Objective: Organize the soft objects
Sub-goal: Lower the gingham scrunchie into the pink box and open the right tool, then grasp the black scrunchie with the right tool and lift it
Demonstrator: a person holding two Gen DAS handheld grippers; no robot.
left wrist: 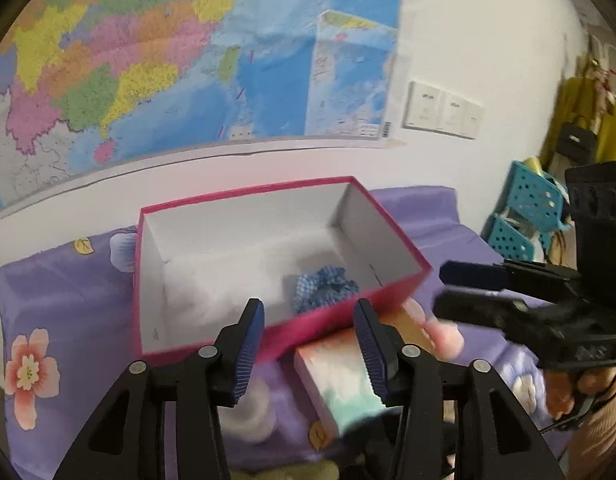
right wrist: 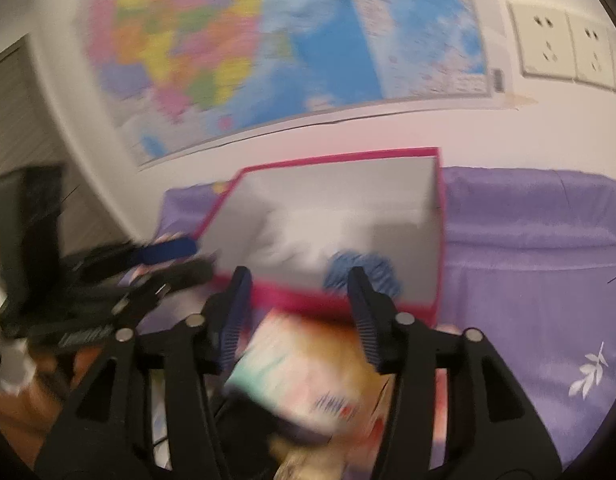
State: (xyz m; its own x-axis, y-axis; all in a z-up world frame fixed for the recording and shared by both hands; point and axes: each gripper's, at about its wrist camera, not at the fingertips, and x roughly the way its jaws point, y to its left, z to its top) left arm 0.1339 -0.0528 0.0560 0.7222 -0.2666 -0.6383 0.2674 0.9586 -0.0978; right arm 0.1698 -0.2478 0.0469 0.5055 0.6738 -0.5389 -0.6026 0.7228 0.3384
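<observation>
An open pink box [left wrist: 392, 290] with a white inside stands on the purple flowered bedcover [left wrist: 60, 292]. A blue checked scrunchie [left wrist: 324, 286] lies in its near right corner. In front of the box lies a soft pastel pack [left wrist: 340, 380], orange, white and mint. My left gripper [left wrist: 310, 344] is open just before the box's near wall, with the pack under and beside its right finger. My right gripper [left wrist: 439, 288] reaches in from the right, by the box's corner. In the blurred right wrist view my right gripper [right wrist: 298, 316] stands open over the pack [right wrist: 300, 372], and the scrunchie [right wrist: 362, 270] shows beyond.
A map [left wrist: 188, 60] and wall sockets [left wrist: 442, 110] are on the wall behind the bed. Blue perforated baskets [left wrist: 528, 200] stand at the far right. A greenish plush thing [left wrist: 292, 474] peeks in at the bottom edge. My left gripper [right wrist: 204, 258] shows at the left beside the box [right wrist: 438, 240].
</observation>
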